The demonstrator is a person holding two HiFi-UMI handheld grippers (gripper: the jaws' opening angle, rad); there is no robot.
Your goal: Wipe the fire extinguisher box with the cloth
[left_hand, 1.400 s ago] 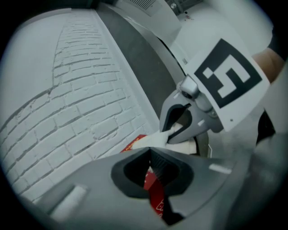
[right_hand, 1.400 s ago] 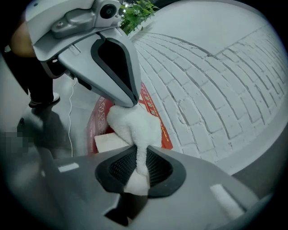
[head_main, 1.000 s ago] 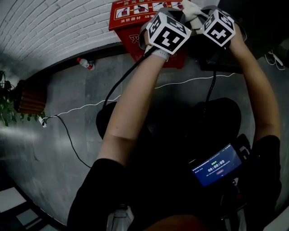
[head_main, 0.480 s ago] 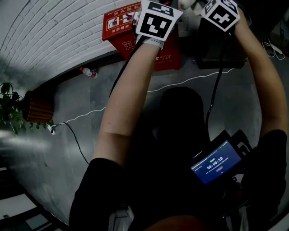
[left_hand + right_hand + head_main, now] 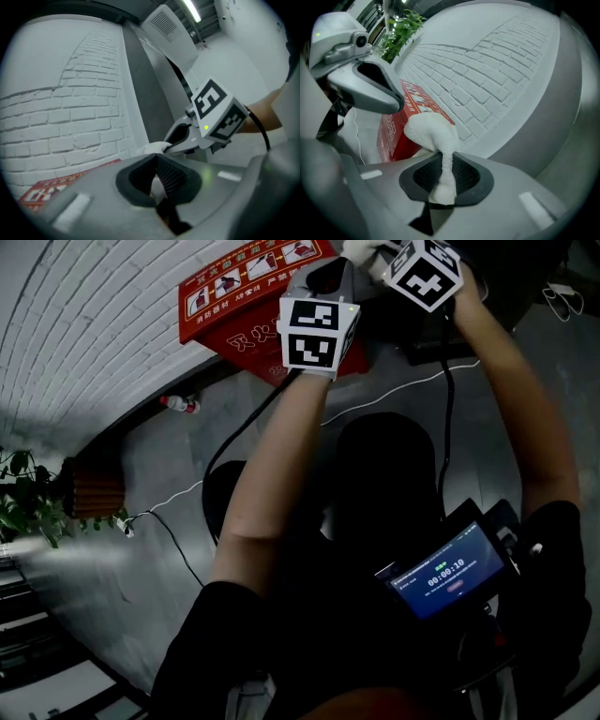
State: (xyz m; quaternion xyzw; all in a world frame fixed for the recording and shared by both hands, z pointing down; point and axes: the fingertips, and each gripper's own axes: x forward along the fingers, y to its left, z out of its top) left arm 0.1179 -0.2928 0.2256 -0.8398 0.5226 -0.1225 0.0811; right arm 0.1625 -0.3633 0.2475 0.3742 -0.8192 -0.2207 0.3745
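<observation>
Cloth (image 5: 431,133) is clamped between the fingers of the right gripper (image 5: 442,159), its white bulk bunched beyond the tips. Behind it, the red fire extinguisher box (image 5: 393,136) stands on the grey floor (image 5: 159,474) against a white brick wall (image 5: 487,79). The left gripper (image 5: 154,160) hovers just beside the cloth, fingers drawn together, with nothing clearly between them.

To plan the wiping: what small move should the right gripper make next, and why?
Probably lower the right gripper onto the fire extinguisher box: its jaws pinch the white cloth, which seems not yet pressed on the box.
</observation>
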